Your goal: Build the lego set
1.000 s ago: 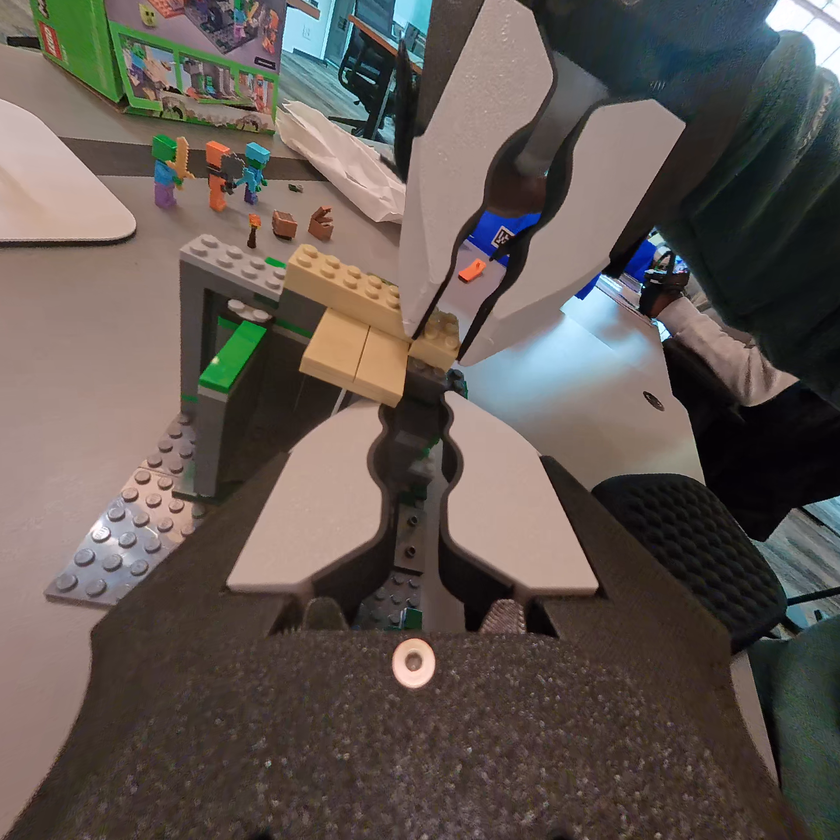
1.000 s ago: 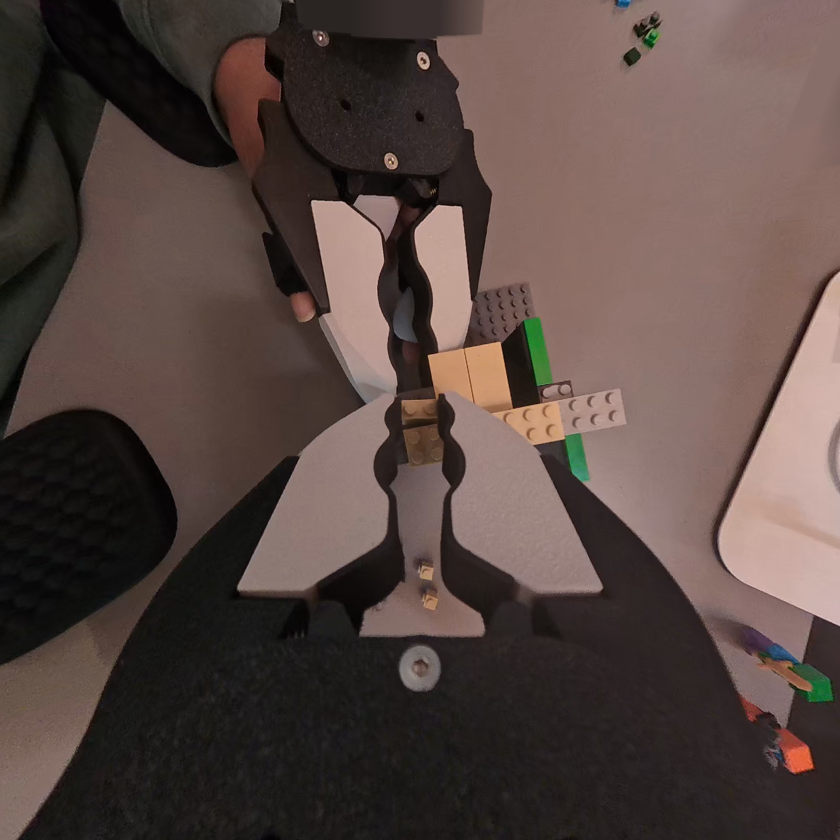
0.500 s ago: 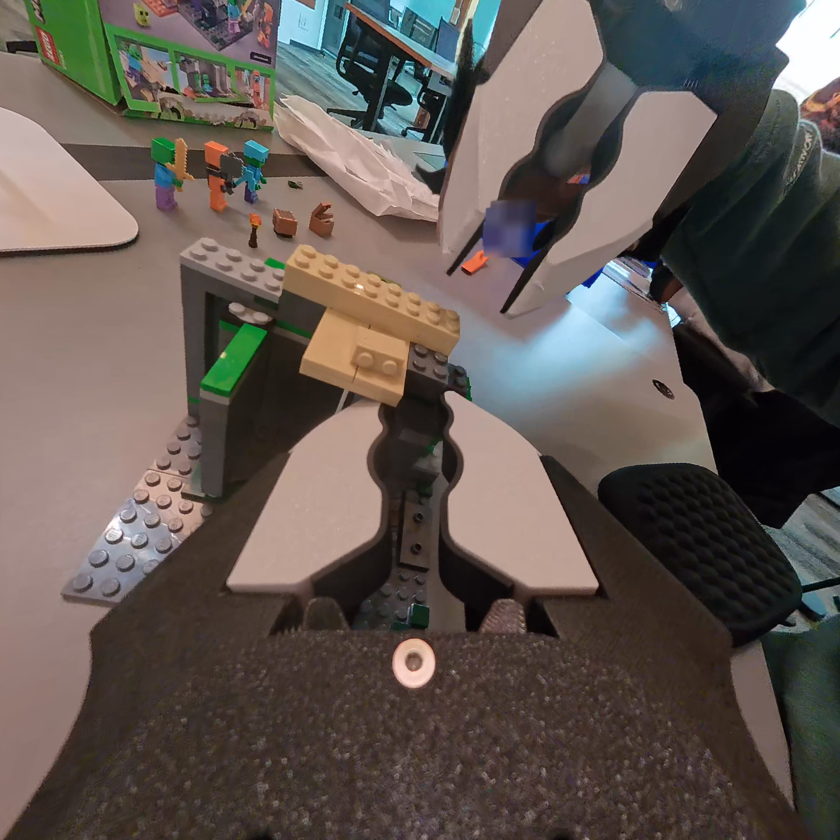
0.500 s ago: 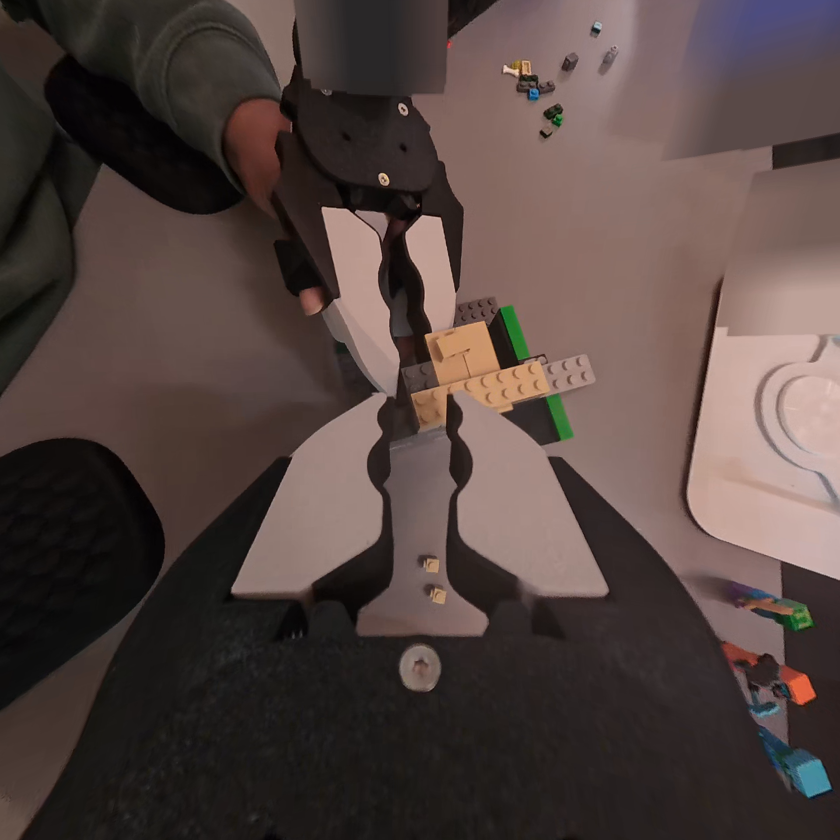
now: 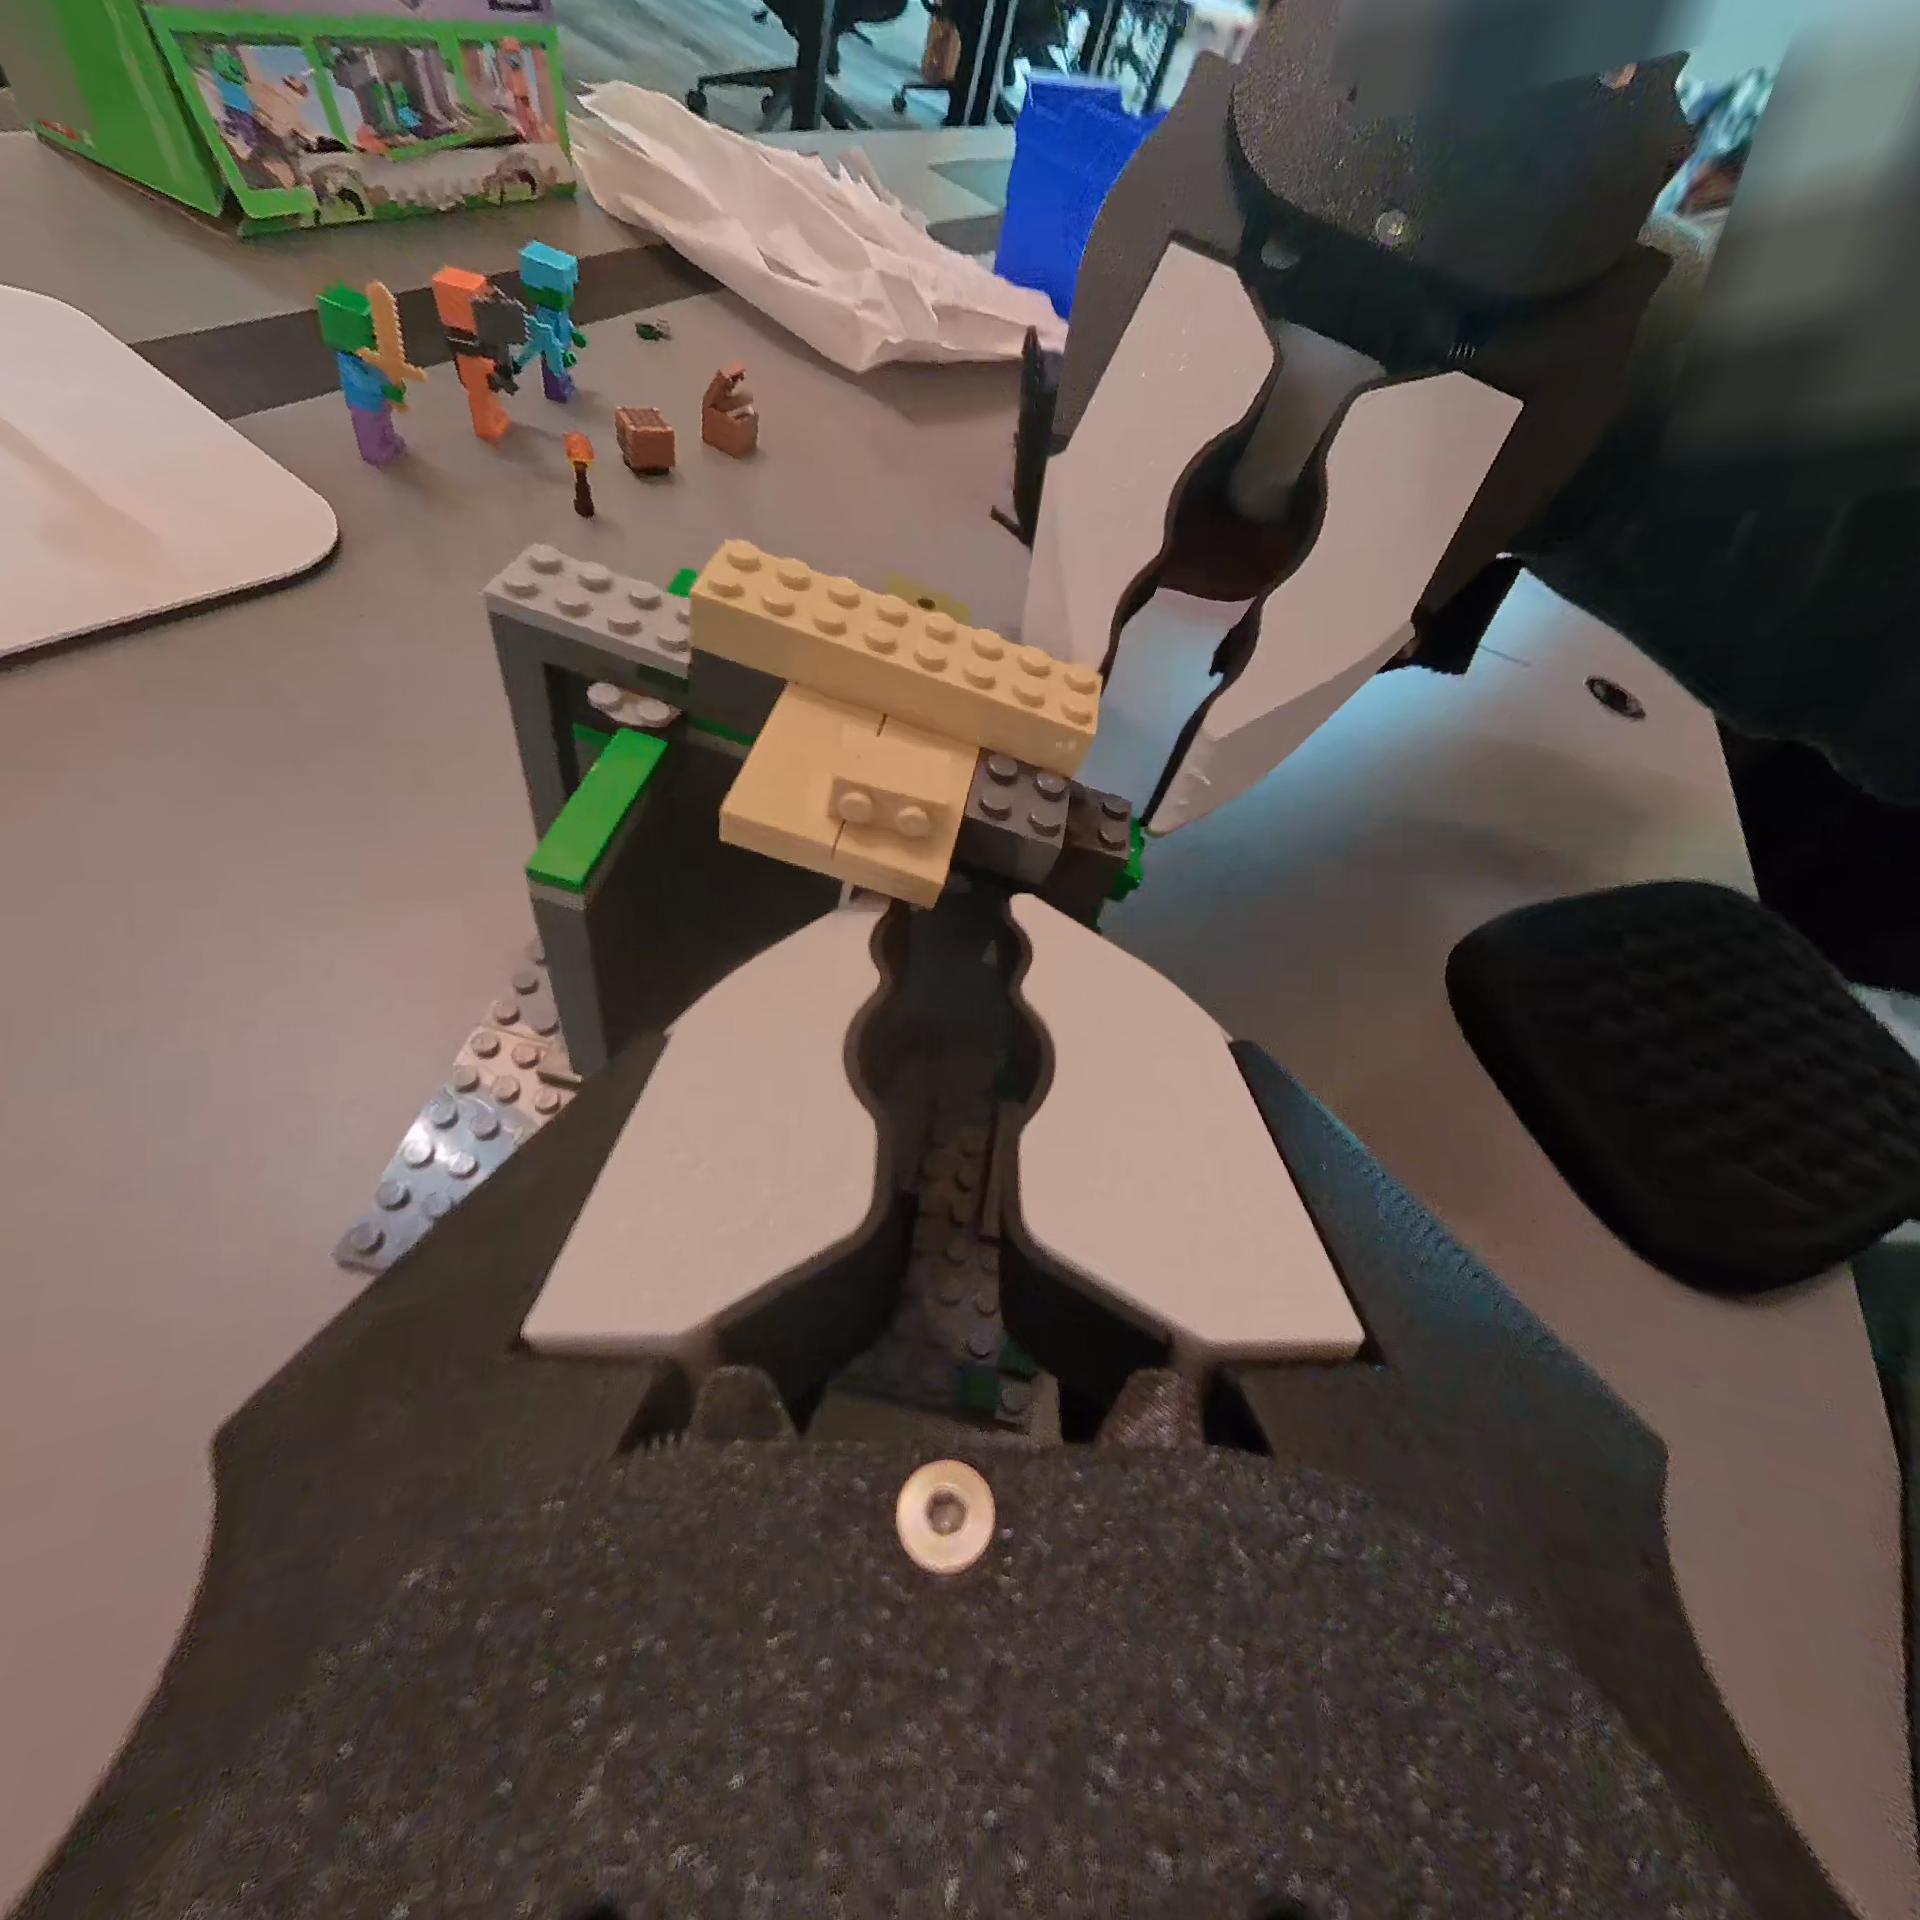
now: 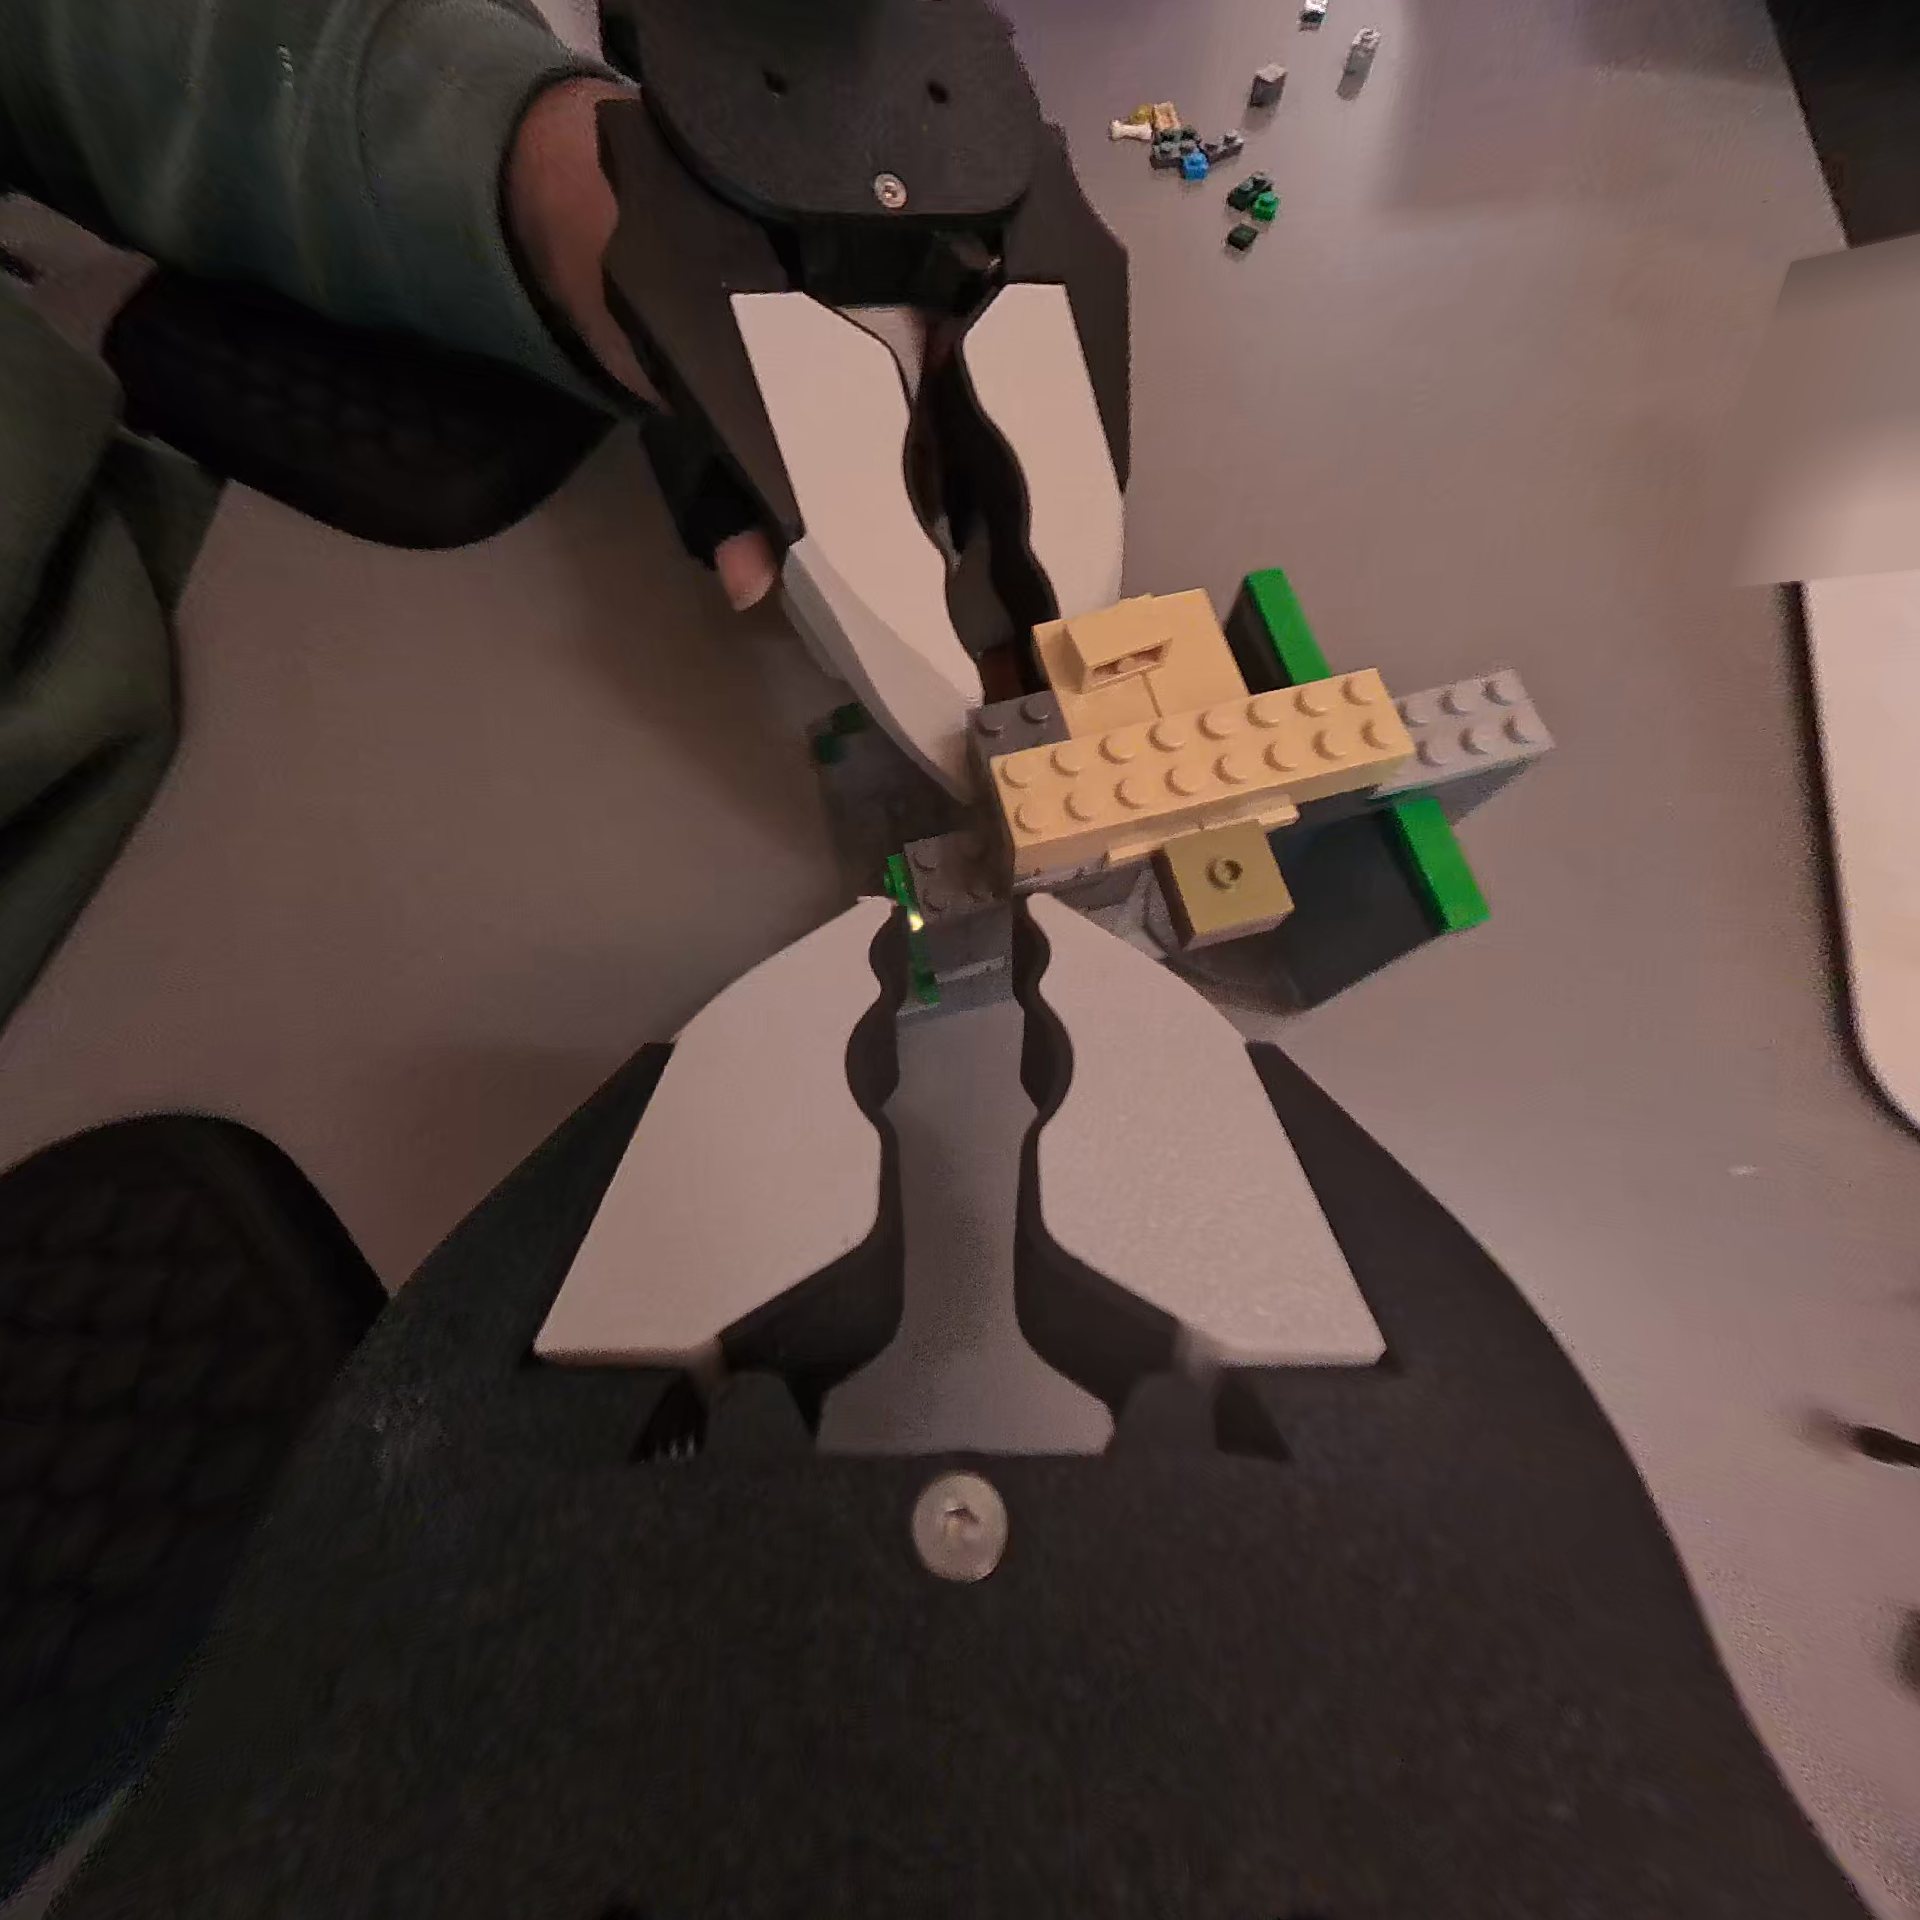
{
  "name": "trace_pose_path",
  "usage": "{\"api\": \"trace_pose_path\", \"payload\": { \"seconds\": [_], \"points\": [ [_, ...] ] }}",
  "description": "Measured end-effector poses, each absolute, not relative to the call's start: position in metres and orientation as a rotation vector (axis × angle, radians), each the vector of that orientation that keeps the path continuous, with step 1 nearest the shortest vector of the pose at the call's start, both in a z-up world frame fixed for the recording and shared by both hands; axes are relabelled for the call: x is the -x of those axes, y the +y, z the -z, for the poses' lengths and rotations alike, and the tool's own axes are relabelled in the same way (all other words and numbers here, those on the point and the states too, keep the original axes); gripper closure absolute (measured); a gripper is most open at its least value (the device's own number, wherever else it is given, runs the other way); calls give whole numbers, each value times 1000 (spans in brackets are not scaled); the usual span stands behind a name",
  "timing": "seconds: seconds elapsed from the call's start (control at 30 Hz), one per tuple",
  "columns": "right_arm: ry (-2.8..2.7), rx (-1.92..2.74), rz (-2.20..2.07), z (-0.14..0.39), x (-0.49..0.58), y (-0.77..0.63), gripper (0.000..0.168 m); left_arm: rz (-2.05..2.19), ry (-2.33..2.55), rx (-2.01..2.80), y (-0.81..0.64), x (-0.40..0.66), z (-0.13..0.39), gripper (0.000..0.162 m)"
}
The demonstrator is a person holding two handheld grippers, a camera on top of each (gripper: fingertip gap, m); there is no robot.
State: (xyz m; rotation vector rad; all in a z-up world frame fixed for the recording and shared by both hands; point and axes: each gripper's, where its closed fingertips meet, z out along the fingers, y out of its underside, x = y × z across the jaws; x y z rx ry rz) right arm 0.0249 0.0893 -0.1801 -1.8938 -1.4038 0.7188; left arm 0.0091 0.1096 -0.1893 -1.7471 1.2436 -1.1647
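The lego build [image 5: 623,790] stands on the table, with grey walls, green strips and a grey studded baseplate [image 5: 457,1143]. A long tan brick [image 5: 894,655] lies across its top, over tan tiles. My left gripper [image 5: 948,912] is shut on a dark grey pillar of the build below the tan tiles. It also shows in the right wrist view [image 6: 997,675], gripping from the far side. My right gripper [image 6: 961,909] is slightly open and empty, its tips at the build's near grey and green corner. In the left wrist view it [image 5: 1143,748] hangs at the tan brick's right end [image 6: 1195,769].
A green lego box [image 5: 343,114], three minifigures [image 5: 457,343], small brown pieces [image 5: 675,431] and crumpled white paper [image 5: 810,239] lie at the back. A white tray [image 5: 135,488] is at the left. Loose small pieces [image 6: 1205,156] lie far off. A black armrest [image 5: 1683,1081] is at the right.
My right gripper let go of the long tan brick, lifted off, then came back down beside the build's end. The left gripper kept its hold.
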Motion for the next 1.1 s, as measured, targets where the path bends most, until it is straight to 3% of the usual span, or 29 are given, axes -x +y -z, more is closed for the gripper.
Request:
{"api": "trace_pose_path", "payload": {
  "seconds": [0.03,0.33,0.6,0.77,1.1],
  "points": [
    [-1389,1890,-734,181,-22,86,150,1154,1273,1743,109,-7,190,146],
    [-1289,1794,-789,184,6,61,150,946,1615,1738,109,39,210,145],
    [-1219,1771,-762,189,-1,65,151,762,1824,1463,126,41,156,139],
    [-1210,1769,-752,193,-7,66,151,728,1984,1425,128,23,154,135],
    [-1188,1756,-784,192,-17,59,152,783,2119,1458,124,5,164,146]
  ]
}}
